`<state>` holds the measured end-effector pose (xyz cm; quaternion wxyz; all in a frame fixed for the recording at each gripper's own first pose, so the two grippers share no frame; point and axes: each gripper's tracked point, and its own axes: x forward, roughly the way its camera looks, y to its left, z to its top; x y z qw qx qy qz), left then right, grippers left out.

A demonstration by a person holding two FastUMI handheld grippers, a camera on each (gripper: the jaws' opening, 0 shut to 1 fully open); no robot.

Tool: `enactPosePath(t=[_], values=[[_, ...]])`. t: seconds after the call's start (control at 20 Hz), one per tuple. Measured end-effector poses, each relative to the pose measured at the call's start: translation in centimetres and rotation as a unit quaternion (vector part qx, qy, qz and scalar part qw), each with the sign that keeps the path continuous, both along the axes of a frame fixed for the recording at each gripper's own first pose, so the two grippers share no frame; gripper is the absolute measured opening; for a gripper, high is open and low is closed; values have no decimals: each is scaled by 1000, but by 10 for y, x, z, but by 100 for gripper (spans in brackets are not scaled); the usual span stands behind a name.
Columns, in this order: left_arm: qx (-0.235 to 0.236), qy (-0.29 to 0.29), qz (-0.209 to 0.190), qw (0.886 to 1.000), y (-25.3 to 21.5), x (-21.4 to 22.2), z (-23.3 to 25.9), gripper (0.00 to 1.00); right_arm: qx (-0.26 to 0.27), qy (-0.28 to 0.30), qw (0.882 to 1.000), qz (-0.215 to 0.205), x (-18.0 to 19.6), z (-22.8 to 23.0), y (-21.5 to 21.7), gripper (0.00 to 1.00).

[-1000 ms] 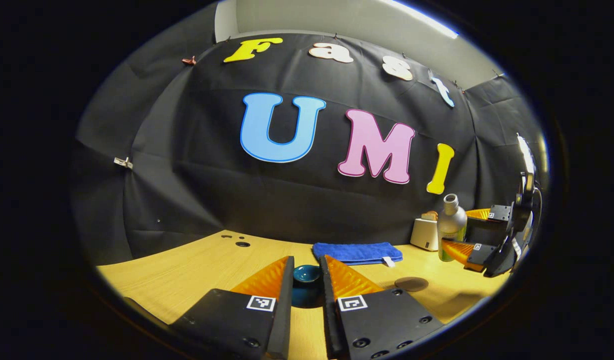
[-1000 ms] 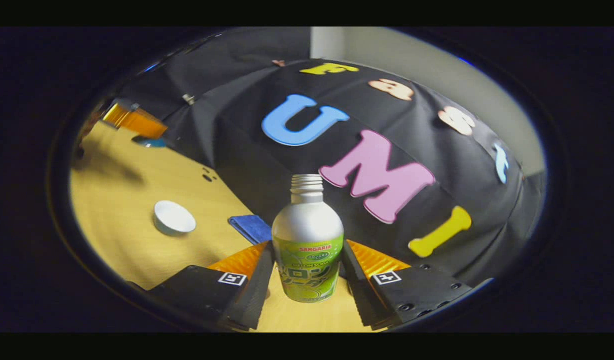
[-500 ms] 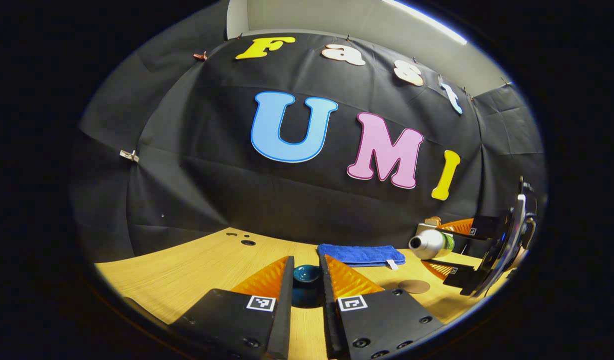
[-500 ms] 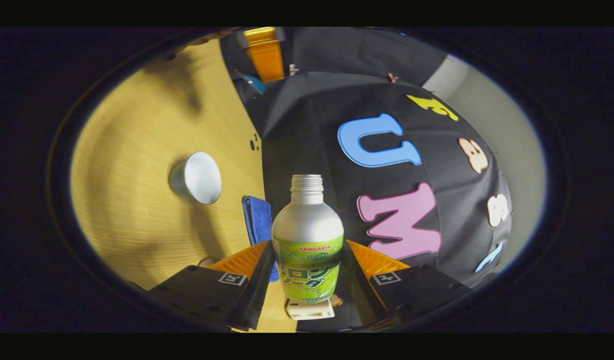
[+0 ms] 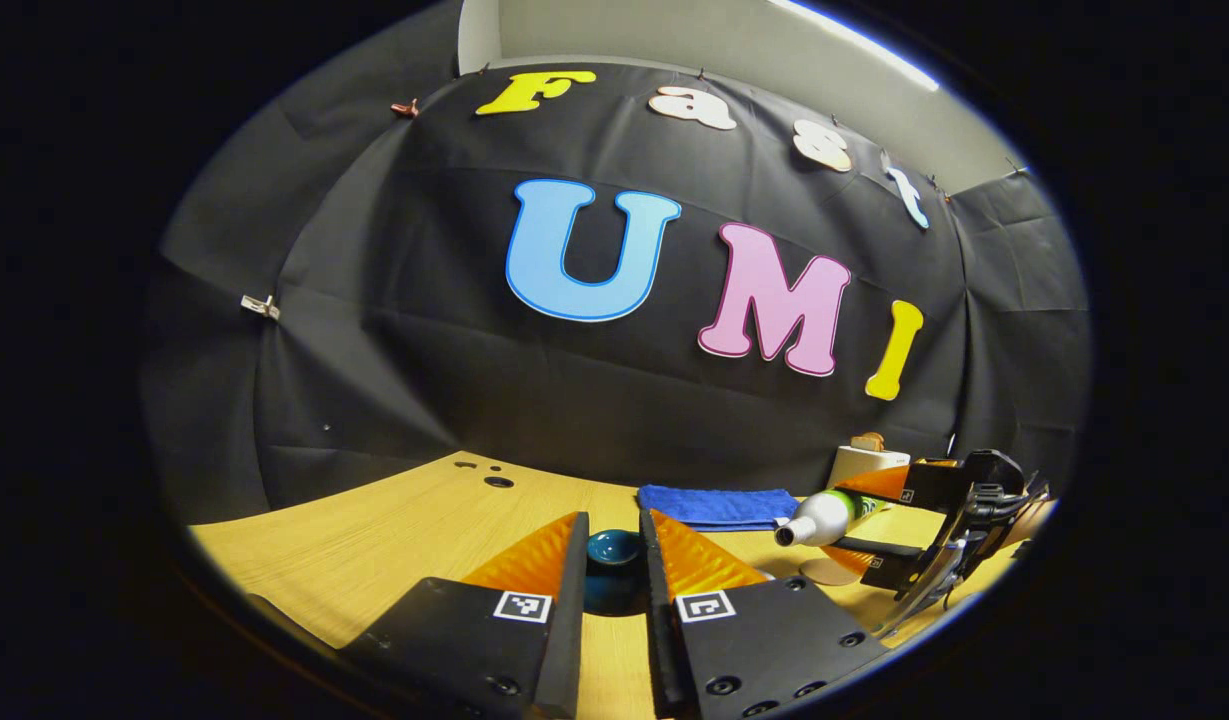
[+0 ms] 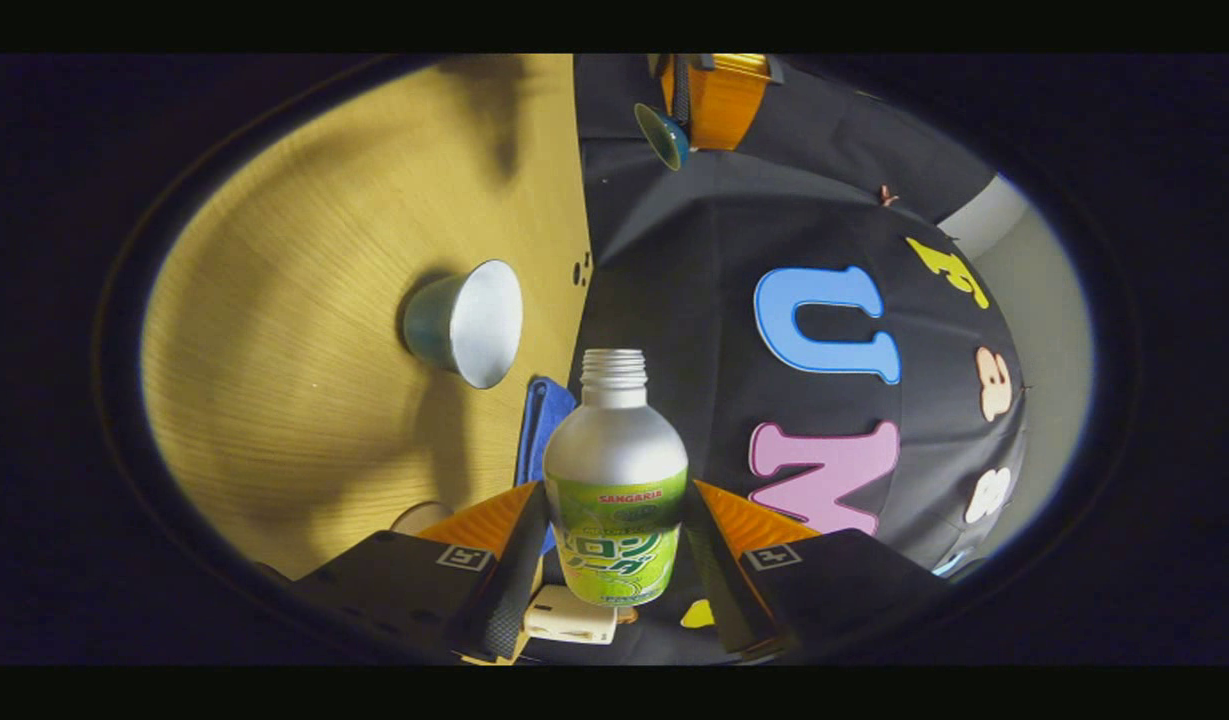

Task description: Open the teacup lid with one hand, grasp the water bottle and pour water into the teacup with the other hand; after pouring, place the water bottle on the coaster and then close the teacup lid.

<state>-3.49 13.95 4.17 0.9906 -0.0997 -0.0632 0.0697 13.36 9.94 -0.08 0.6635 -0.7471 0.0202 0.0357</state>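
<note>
left tool (image 5: 614,560): fingers pinching dark teal round teacup lid (image 5: 614,548), held above light wood counter (image 5: 394,530)
right tool (image 6: 614,545): clamped on silver-and-green metal water bottle (image 6: 615,480), tipped near horizontal
white-lined teal teacup (image 6: 464,322): open, on counter, 10 o'clock of bottle mouth
round brown coaster (image 5: 824,571): under bottle
folded blue towel (image 5: 716,505): by wall

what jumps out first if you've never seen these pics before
The water bottle stands out: clamped in the right claw, uncapped, and in the left gripper view tipped nearly level, mouth toward the left. Next, the open teacup with its pale inside, on the wooden table beyond the bottle's mouth. Then the dark teal lid, pinched in the left claw above the table.
</note>
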Motion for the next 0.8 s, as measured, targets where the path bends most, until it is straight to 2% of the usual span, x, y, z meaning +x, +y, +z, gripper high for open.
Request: enactPosePath(t=[0.05,0.1,0.8], values=[[-1,0,0,1000,0,-1,1,31,-6,1,1000,1,0,-1,0,72],[-2,1,-1,1000,0,1,-1,31,-14,0,1000,2,3,0,0,76],[-2,10,-2,1000,-1,4,-8,31,-112,1,994,5,7,-5,-9,75]])
